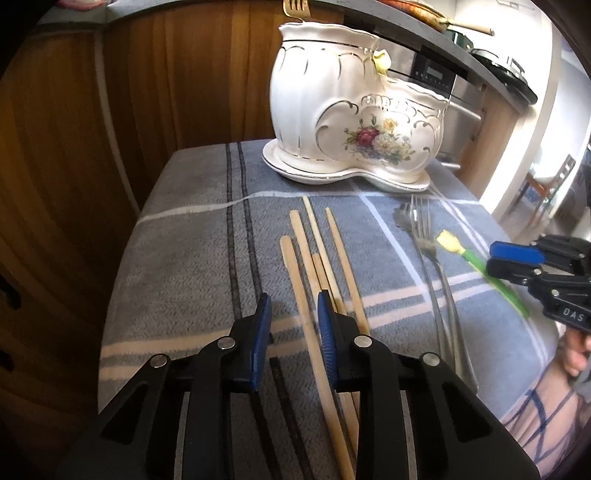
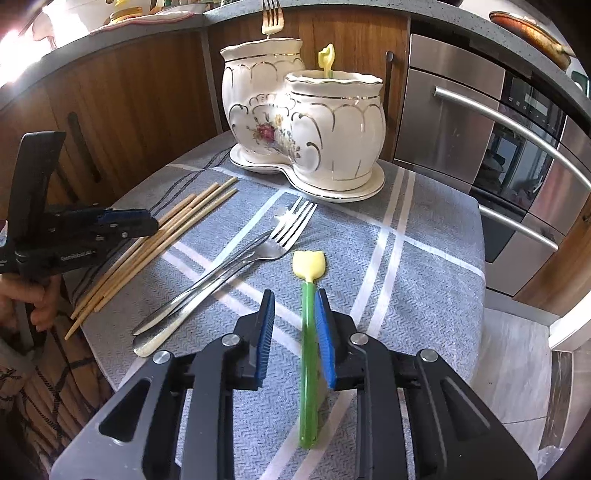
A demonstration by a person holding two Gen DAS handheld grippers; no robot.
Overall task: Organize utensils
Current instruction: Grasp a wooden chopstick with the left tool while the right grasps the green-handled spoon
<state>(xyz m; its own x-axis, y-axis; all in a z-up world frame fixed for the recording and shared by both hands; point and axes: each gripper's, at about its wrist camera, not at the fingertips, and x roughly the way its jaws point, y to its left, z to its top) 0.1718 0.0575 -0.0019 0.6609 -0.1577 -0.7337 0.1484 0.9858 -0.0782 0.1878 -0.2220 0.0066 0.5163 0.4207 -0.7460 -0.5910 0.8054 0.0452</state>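
Note:
A white floral ceramic holder stands at the back of the cloth. A gold fork sticks out of its tall pot, and a yellow tulip-topped utensil out of the lower one. Several wooden chopsticks lie on the cloth. My left gripper straddles one chopstick, which lies by the right pad; the left pad is clear of it. Metal forks lie in the middle. My right gripper straddles the green stem of a second tulip utensil, with a gap on the left.
The blue-grey striped cloth covers a small table with drop-offs on all sides. Wooden cabinet fronts rise behind it. A steel oven with bar handles stands at the right. A hand holds the left gripper.

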